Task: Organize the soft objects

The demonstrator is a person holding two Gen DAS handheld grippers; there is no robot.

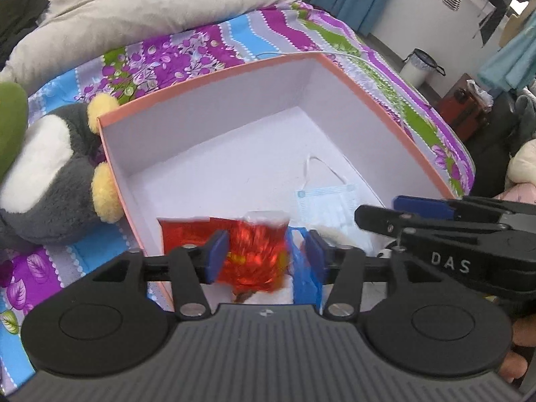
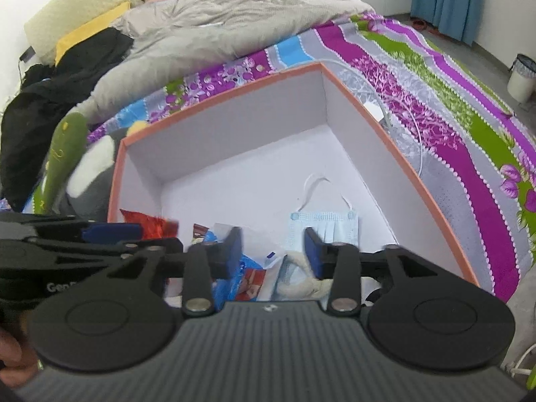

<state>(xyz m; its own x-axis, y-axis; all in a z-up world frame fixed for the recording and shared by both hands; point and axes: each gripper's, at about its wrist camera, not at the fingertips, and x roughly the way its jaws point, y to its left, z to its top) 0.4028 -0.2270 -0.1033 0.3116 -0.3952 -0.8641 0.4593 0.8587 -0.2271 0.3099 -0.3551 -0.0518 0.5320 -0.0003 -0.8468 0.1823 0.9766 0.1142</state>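
Mask (image 1: 326,201) and red bag (image 1: 254,254) already in the box (image 1: 214,73); penguin (image 1: 50,174) still on the bed. Both tools, left (image 1: 264,254) and right (image 2: 273,251), spread, pinching nothing.

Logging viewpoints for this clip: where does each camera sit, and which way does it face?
Left wrist: on the left gripper, angled down into the orange box; own blue fingers, the right gripper and part of a hand at the right edge show.
Right wrist: on the right gripper, angled down into the same box; the left gripper shows at left.
Shared: box, face mask, plush penguin, bedspread.
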